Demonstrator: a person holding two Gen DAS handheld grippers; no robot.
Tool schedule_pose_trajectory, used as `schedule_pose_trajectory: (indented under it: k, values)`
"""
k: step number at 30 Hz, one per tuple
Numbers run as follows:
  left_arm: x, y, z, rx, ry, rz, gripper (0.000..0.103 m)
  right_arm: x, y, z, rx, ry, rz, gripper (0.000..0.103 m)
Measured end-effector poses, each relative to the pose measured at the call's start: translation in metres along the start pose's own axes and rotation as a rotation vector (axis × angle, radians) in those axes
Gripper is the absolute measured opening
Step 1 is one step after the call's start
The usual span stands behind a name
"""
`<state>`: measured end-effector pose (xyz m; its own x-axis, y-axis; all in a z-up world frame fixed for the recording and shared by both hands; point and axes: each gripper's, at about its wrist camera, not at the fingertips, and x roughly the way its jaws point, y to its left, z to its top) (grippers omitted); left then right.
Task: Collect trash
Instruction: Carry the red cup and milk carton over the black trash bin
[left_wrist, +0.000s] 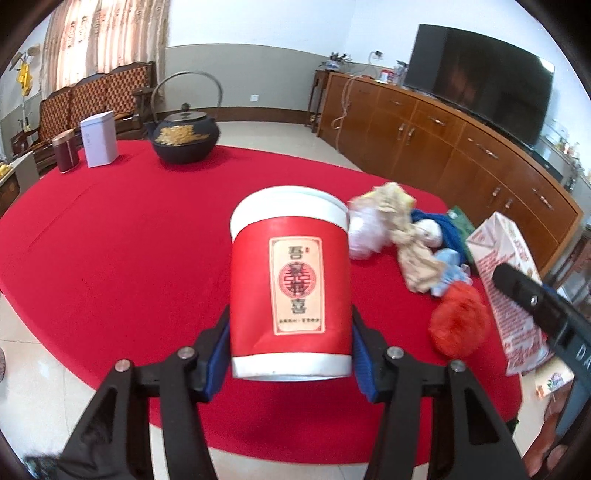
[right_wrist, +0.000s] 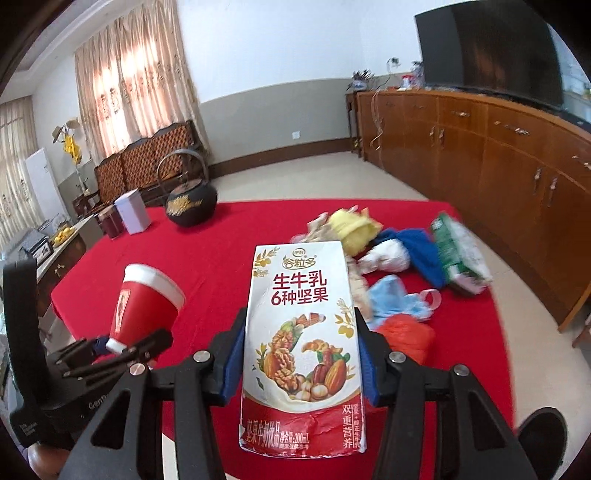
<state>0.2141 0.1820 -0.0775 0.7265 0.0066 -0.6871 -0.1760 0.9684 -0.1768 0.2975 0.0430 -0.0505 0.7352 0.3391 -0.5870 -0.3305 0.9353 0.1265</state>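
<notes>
- Left wrist view: the step in hand looks to be carrying two picked pieces away to wherever the trash goes; no bin shows in either view, so I cannot say where that is.
- To do it well, keep the red paper cup (left_wrist: 290, 284) upright and the squeeze light, since a thin paper wall will likely buckle if pressed harder.
- The left gripper (left_wrist: 290, 354) has its blue pads (left_wrist: 218, 354) pressed on both sides of the cup's lower part, jaws about half open, the cup clamped between them and lifted clear of the red tablecloth (left_wrist: 122, 243).
- The trash pile (left_wrist: 413, 243) lies on the cloth just right of the cup; the black teapot (left_wrist: 184, 136) stands well behind the cup.
- Right wrist view: the milk carton (right_wrist: 304, 343) stands upright, held between the right gripper (right_wrist: 301, 365) pads at about mid-height, with jaws part open and closed on its two narrow sides.
- The carton's bottom corner looks crumpled, so I judge that a steady grip and no tilting will keep any leftover drink inside.
- From the carton, the cup in the other gripper is to the left and leaning; the remaining trash lies just behind and right of the carton.
</notes>
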Motion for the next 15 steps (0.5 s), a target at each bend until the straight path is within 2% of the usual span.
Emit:
schedule_pose_trajectory:
  k: [15]
  values:
    - [-0.023,-0.091,-0.031,0.095,0.032,-0.158,0.057,-0.091,-0.106,-0.042,0.131,-0.017,-0.188,0.053]
